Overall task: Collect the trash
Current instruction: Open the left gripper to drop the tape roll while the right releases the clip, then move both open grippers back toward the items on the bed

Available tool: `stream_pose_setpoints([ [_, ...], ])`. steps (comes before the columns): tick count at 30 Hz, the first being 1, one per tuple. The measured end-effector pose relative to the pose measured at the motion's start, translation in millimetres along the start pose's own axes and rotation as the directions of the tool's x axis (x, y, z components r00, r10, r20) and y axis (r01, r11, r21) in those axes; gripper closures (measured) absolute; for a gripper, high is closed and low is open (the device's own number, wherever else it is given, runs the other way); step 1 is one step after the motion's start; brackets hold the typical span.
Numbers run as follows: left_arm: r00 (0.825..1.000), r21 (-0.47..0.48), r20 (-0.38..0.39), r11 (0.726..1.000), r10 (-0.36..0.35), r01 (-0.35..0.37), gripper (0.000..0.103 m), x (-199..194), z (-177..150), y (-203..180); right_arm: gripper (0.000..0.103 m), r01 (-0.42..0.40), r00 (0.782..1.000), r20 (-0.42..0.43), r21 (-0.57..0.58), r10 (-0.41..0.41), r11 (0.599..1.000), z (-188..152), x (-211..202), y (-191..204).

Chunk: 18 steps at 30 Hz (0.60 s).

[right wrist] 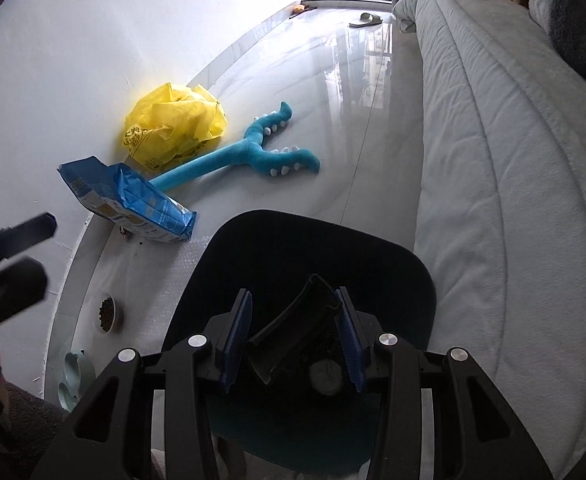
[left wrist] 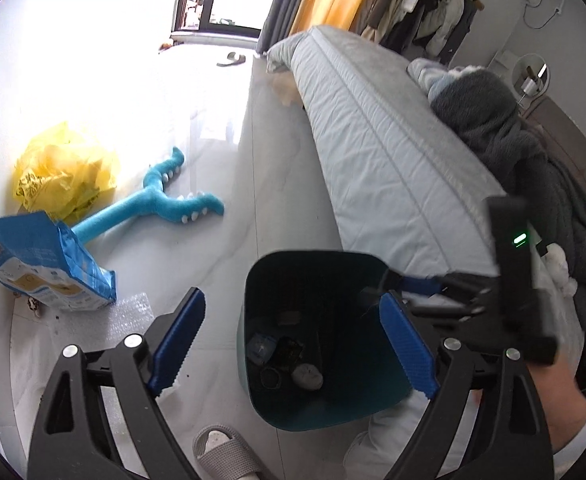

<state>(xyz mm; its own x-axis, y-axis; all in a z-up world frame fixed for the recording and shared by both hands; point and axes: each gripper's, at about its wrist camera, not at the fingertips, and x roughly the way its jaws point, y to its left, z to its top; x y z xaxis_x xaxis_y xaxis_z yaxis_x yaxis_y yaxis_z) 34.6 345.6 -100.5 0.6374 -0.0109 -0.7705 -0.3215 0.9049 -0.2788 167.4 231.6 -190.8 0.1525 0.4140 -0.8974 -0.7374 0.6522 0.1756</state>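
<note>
A dark teal trash bin (left wrist: pixel 325 416) stands on the floor beside the bed, with several scraps inside, among them a white crumpled ball (left wrist: pixel 307 376). My left gripper (left wrist: pixel 295 344) hangs open over the bin, nothing between its blue pads. In the right wrist view my right gripper (right wrist: pixel 293 338) is shut on a black curved piece of trash (right wrist: pixel 297 328) directly above the bin (right wrist: pixel 293 436). The white ball (right wrist: pixel 325 376) shows below it. A hand holds the right gripper's black housing (left wrist: pixel 517 264) at the right edge of the left wrist view.
Along the wall lie a yellow plastic bag (right wrist: pixel 173 128), a blue plush toy (right wrist: pixel 249 148), a blue food bag (right wrist: pixel 133 204) and bubble wrap (left wrist: pixel 129 312). A kibble bowl (right wrist: pixel 107 314) sits nearer. The bed (right wrist: pixel 493 200) borders the right. A grey slipper (left wrist: pixel 225 452) is below.
</note>
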Motion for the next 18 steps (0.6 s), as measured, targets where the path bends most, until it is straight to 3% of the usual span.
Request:
stream_pose_setpoints([
  [4,0.998,0.009,0.059,1.000,0.027,-0.027,0.012,-20,8,-5,0.060,0.008,0.999,-0.046,-0.007,-0.009,1.000,-5,18,8],
  [14,0.985,0.022,0.175,1.000,0.001,-0.005,0.012,-66,24,-18,0.059,0.011,0.989,-0.146,-0.039,-0.016,0.999,-23,50,20],
  [18,0.979,0.030,0.202,0.999,-0.020,0.014,0.012,-77,30,-25,0.041,0.018,0.983,-0.179,-0.044,-0.026,0.999,-30,53,22],
])
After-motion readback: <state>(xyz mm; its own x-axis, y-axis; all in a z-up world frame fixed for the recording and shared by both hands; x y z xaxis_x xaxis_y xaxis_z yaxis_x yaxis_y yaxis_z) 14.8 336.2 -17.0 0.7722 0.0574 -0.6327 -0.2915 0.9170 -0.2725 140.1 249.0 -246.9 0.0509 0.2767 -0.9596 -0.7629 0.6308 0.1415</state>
